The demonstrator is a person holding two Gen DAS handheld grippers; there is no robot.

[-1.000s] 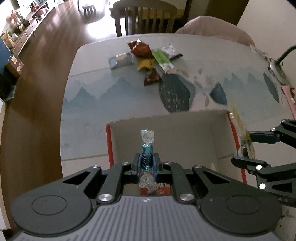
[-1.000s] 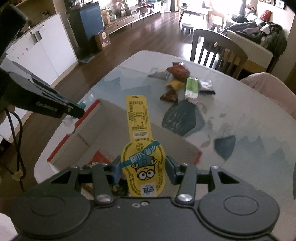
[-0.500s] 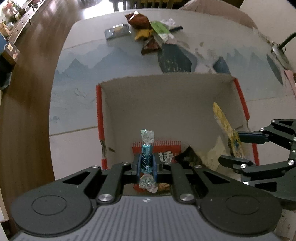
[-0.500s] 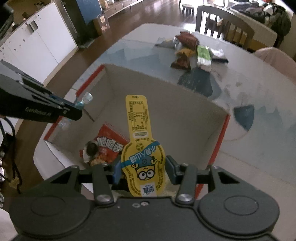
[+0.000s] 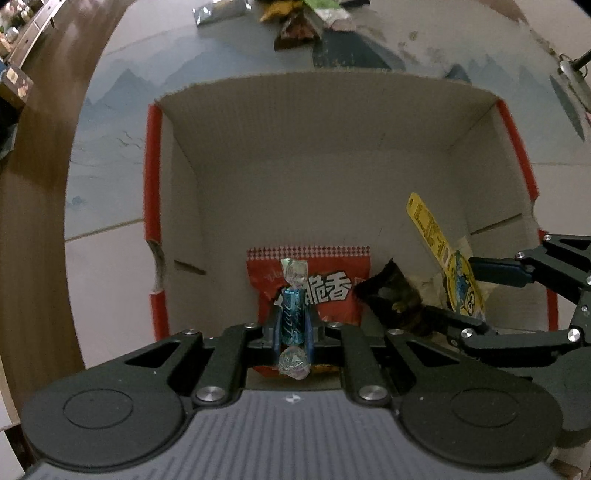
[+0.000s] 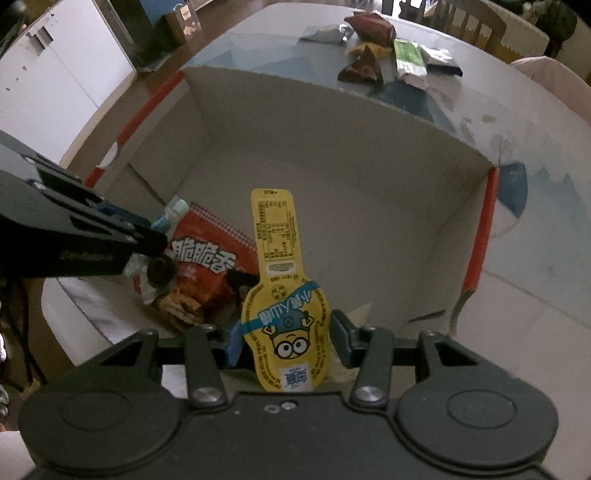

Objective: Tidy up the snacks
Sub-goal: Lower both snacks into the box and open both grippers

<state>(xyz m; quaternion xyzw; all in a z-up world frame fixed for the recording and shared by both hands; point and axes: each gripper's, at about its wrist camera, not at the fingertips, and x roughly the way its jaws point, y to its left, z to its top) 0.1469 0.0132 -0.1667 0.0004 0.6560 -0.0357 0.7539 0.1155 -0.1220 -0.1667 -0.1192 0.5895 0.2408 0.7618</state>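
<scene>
My left gripper is shut on a blue wrapped candy with clear twisted ends and hangs inside the cardboard box, pointing straight down. Under it a red snack bag lies on the box floor beside a dark wrapper. My right gripper is shut on a yellow cartoon snack pouch, also low inside the box. That pouch and the right gripper show at the right of the left wrist view. In the right wrist view the left gripper reaches in from the left.
Several loose snacks lie in a heap on the table beyond the box's far wall. A chair stands behind the table. The box has red-edged side walls. A white cabinet stands at the left over the wooden floor.
Both grippers have sunk from above the box rim down into the box, each still holding its snack. The box floor and the red bag now fill the views.
</scene>
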